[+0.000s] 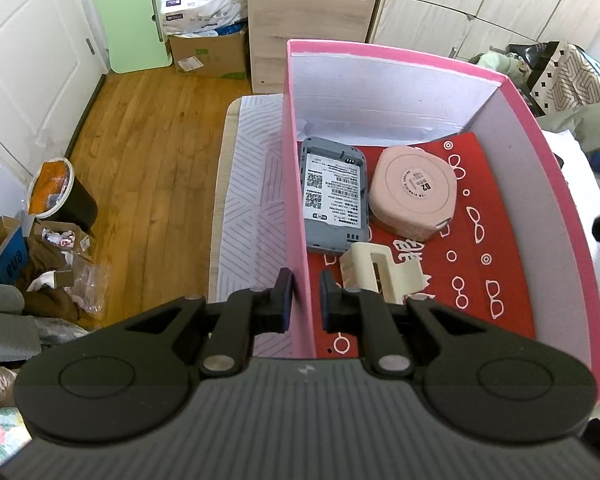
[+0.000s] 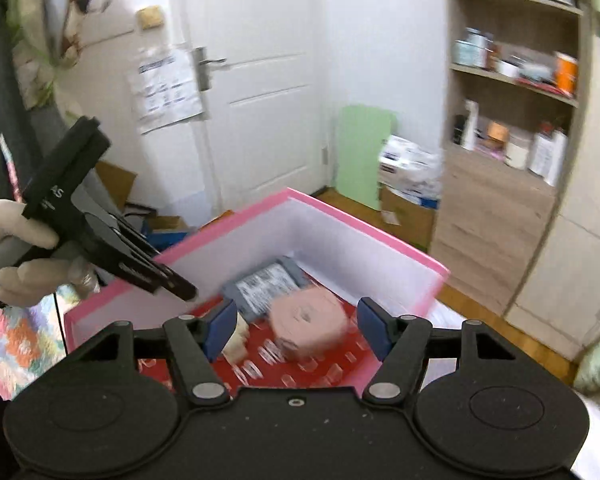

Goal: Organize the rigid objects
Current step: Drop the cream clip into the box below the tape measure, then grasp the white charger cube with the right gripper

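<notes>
A pink box point(image 1: 540, 184) with a red patterned floor holds a grey flat device point(image 1: 334, 196), a round pink case point(image 1: 414, 194) and a cream clip point(image 1: 380, 274). My left gripper point(image 1: 305, 298) is shut on the box's left wall, one finger on each side of it. The right wrist view shows that left gripper point(image 2: 180, 288) in a gloved hand point(image 2: 16, 240) at the box's edge. My right gripper point(image 2: 298, 330) hangs open above the box point(image 2: 380, 248), its blue pads wide apart. The pink case point(image 2: 308, 324) and the device point(image 2: 266, 284) lie blurred on the floor below it, untouched.
The box rests on a white striped cover point(image 1: 252, 200) beside a wood floor point(image 1: 148, 152). A bin point(image 1: 60, 196) and clutter stand at the left, with a green board point(image 1: 134, 20), cardboard boxes point(image 1: 208, 52) and a wooden cabinet point(image 1: 312, 24) behind. Shelves point(image 2: 512, 80) and a white door point(image 2: 260, 80) lie beyond.
</notes>
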